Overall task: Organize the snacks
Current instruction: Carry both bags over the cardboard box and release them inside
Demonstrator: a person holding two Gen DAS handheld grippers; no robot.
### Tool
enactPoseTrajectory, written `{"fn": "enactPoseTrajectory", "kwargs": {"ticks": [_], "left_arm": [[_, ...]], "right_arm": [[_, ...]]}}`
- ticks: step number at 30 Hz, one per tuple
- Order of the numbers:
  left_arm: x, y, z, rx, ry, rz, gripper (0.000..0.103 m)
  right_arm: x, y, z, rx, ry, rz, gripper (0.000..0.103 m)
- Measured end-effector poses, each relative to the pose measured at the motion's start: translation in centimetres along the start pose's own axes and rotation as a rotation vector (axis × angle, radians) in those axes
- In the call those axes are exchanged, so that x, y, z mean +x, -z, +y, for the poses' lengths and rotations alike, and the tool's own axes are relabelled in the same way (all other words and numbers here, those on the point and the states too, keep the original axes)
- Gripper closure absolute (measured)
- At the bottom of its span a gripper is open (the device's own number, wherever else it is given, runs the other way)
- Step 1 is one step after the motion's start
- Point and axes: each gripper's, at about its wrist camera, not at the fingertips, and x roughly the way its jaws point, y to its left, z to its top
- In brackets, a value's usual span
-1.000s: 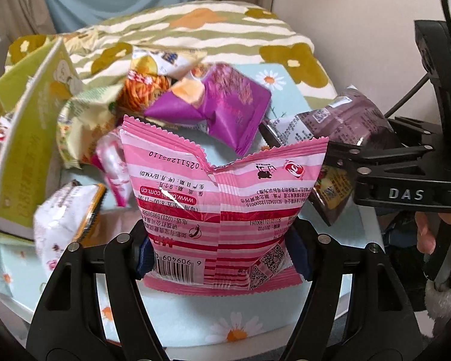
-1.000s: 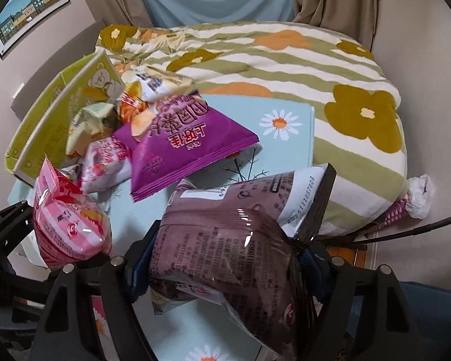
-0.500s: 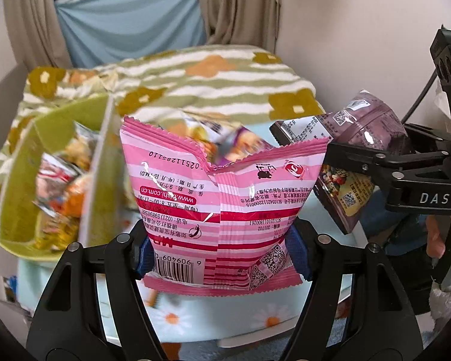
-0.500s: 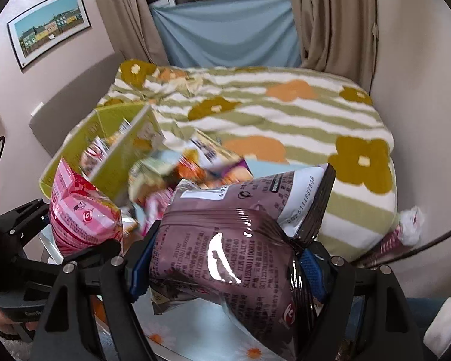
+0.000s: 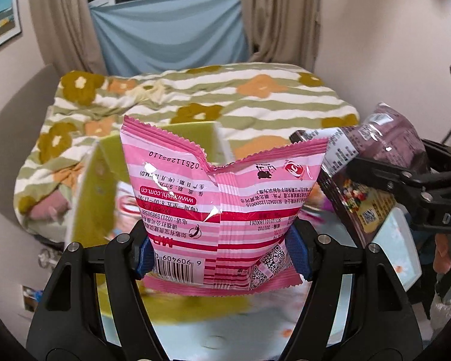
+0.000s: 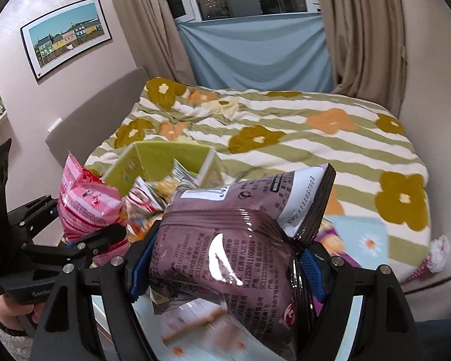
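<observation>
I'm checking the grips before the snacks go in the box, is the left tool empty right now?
No, the left tool is clamped on a pink striped snack bag, its blue pads pressing the bag's lower sides.

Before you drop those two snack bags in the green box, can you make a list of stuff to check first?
1. Left gripper clamps the pink striped bag between its blue pads: ok.
2. Right gripper clamps the dark purple bag: ok.
3. The two bags are apart in the air, not tangled: ok.
4. Green box open at the top: ok.
5. Room left in the box: cannot tell; some packets already lie inside and the view is blurred.
6. Bags hanging right over the box: cannot tell; it sits behind them in both views.
</observation>
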Motion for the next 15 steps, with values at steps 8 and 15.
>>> {"fn": "enactPoseTrajectory", "kwargs": {"ticks": [8, 15], "left_arm": [[5.7, -3.0, 9.8, -0.017, -0.003, 0.069, 0.032], [12.5, -4.8, 14.4, -0.007, 0.039, 0.142, 0.032]], "right_arm": [[6.9, -3.9, 5.3, 0.024, -0.014, 0.019, 0.026], [11.8, -5.1, 7.8, 0.075, 0.015, 0.058, 0.026]]}}
